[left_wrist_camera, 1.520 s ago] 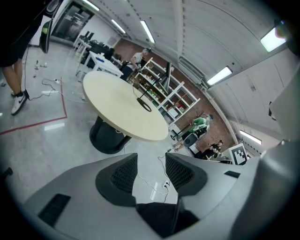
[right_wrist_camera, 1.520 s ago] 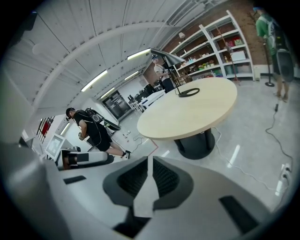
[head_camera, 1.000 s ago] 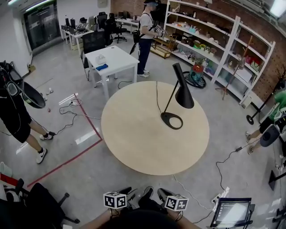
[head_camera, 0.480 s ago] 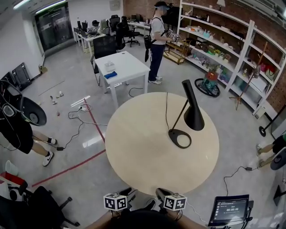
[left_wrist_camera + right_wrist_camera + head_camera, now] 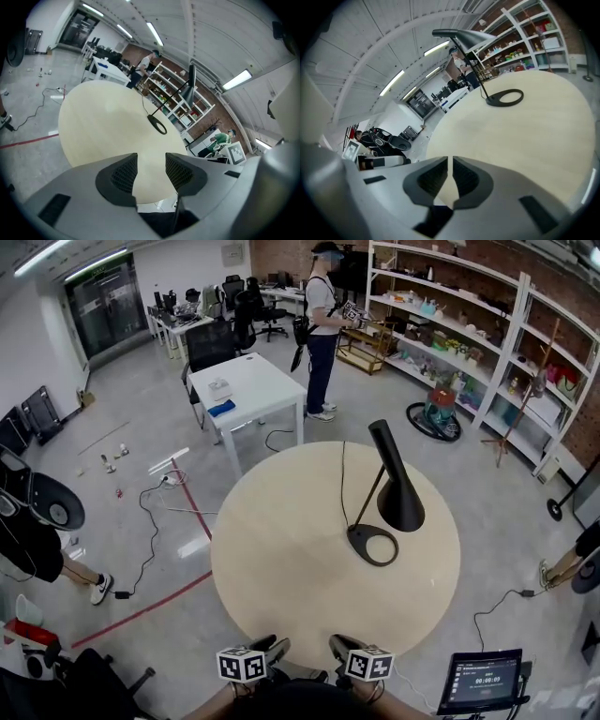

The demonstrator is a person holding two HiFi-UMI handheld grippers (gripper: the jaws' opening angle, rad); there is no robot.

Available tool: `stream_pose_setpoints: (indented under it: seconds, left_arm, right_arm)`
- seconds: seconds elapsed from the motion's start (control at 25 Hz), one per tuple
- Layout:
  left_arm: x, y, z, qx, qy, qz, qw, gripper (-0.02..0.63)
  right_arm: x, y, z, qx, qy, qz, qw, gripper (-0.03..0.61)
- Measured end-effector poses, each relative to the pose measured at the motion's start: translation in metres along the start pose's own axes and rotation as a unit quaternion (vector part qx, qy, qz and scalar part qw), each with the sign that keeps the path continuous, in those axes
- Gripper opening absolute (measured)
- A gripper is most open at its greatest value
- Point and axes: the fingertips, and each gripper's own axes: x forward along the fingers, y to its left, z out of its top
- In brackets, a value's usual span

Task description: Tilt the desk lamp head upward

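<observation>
The left gripper (image 5: 268, 649) hangs at the near edge of the round surface (image 5: 281, 568), jaws apart with nothing between them. Just beside it, the right gripper (image 5: 338, 645) has its jaws almost together, a thin slit left, and is empty too. Both are well apart from the desk lamp (image 5: 384, 493), which stands right of centre on the surface.

The lamp looks like painted metal: stiff, smooth, probably slippery under the pads. Its ring base (image 5: 372, 545) lies flat, and a thin stem (image 5: 367, 501) leans up and to the right to the conical lamp head (image 5: 397, 491), whose wide mouth points down. A cord (image 5: 342, 470) runs off towards the far edge.

The head likely pivots at its narrow top, where it meets the stem. Taking hold low on the cone's rim would give the most leverage. The base seems light enough to slide or tip, so pinning the ring or the stem with the other gripper looks wise.
</observation>
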Motion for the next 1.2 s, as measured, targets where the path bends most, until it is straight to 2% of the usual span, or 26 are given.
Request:
stream_pose_setpoints:
  seconds: [0.2,0.32,0.48,0.68,0.8,0.96,1.2]
  left_arm:
    - [0.029,-0.005,0.026,0.01,0.032,-0.035,0.9988,0.193]
    - [0.053,-0.013,0.053,0.046,0.052,-0.066,0.9954,0.195]
    - [0.079,-0.022,0.076,0.09,0.075,-0.118,0.9861,0.194]
    - [0.102,-0.015,0.081,0.081,0.103,-0.156,0.979,0.193]
    - [0.109,-0.014,0.08,0.098,0.122,-0.173,0.9724,0.195]
    - [0.125,-0.024,0.104,0.139,0.109,-0.199,0.9638,0.194]
    - [0.153,-0.039,0.154,0.182,0.078,-0.22,0.9553,0.193]
  right_arm:
    - [-0.004,-0.018,0.022,0.033,-0.032,-0.039,0.998,0.034]
    - [-0.011,-0.033,0.042,0.062,-0.072,-0.076,0.993,0.034]
    - [-0.018,-0.047,0.056,0.09,-0.123,-0.128,0.98,0.034]
    - [-0.019,-0.047,0.074,0.105,-0.158,-0.155,0.97,0.034]
    - [-0.027,-0.046,0.094,0.104,-0.186,-0.167,0.963,0.034]
    - [-0.042,-0.049,0.13,0.096,-0.234,-0.181,0.95,0.034]
    - [-0.053,-0.04,0.176,0.079,-0.288,-0.175,0.938,0.035]
